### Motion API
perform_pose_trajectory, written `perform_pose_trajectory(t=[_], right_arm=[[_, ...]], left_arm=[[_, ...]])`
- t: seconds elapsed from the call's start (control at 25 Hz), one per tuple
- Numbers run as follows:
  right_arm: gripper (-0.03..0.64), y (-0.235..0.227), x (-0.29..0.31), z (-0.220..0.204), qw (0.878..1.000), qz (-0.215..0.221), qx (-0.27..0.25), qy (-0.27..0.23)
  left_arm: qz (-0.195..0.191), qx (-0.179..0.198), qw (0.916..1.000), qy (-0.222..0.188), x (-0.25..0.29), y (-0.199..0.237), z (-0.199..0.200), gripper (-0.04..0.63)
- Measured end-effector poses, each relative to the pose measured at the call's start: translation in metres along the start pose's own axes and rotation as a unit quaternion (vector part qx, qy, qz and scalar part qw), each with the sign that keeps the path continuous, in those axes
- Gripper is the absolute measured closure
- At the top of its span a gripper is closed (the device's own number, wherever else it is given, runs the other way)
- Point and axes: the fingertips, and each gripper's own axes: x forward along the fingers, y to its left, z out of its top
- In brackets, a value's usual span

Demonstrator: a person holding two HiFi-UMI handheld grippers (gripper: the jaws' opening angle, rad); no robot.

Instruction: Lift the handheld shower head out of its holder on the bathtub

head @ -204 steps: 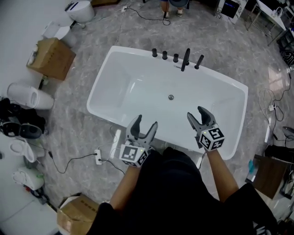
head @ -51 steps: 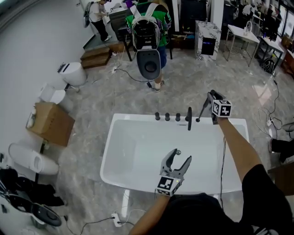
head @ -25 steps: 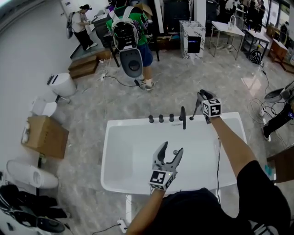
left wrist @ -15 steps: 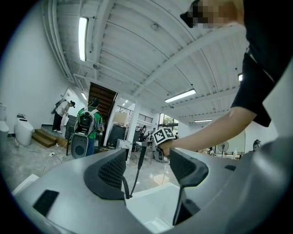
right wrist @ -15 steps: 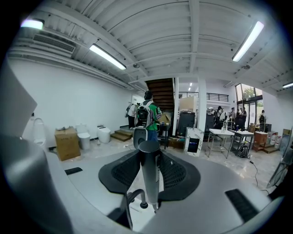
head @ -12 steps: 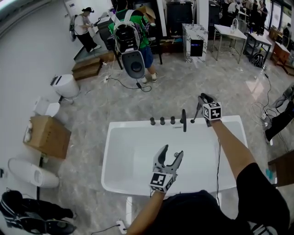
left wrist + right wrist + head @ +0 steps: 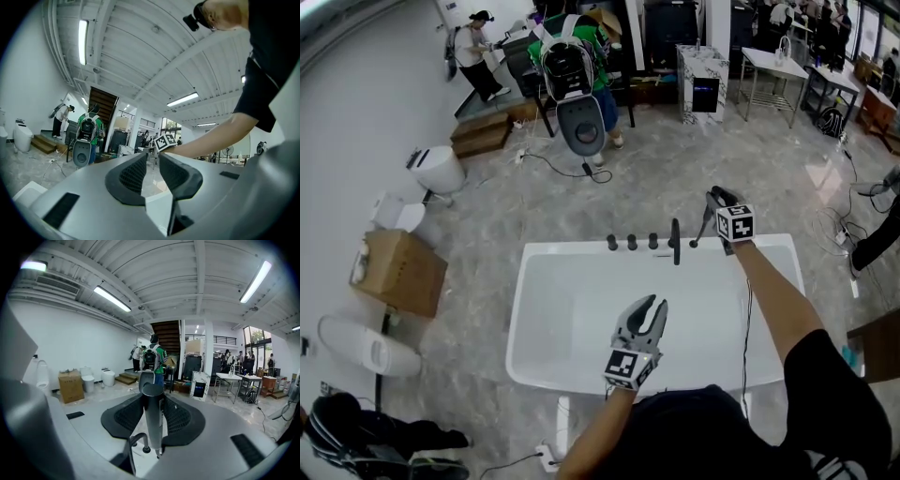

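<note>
A white bathtub (image 7: 525, 309) fills the middle of the head view. The dark handheld shower head (image 7: 704, 228) stands upright at the right end of the tub's far rim. My right gripper (image 7: 715, 197) is shut on it near its top. In the right gripper view the grey wand (image 7: 152, 416) stands upright, pinched between both pads of my right gripper (image 7: 153, 401). My left gripper (image 7: 653, 302) hovers level over the near side of the tub. Its jaws are closing with nothing between them, and my left gripper (image 7: 151, 157) still shows a narrow gap.
A black spout (image 7: 675, 242) and three knobs (image 7: 632, 243) stand on the far rim, left of the shower head. Beyond the tub, a person with a backpack (image 7: 572, 84) carries a toilet seat. A cardboard box (image 7: 398, 272) and a toilet (image 7: 436, 169) stand at the left.
My left gripper's jaws have narrowed from wide open to a small gap. My right gripper stays on the shower head at the far rim, which it reached earlier.
</note>
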Motion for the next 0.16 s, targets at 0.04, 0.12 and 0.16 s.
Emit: perform_pose_trajectory(t=[0.04,0.12,0.16], right_arm=[[0.494,-0.0011,-0.0003,0.0006,1.000,0.000,0.000,0.000],[0.494,-0.0035,-0.0017,0.0010,1.000,0.000,0.002,-0.001],[0.494,-0.0048,-0.0027,0.0009,1.000,0.000,0.003,-0.002]], left_arm=[[0.000,-0.001,1.0000,0.000,0.0000,-0.0012,0.0005,0.529],[-0.001,-0.001,1.0000,0.002,-0.0003,-0.0033,-0.0010,0.568],[-0.001,0.000,1.0000,0.003,-0.0004,-0.0043,-0.0024,0.571]])
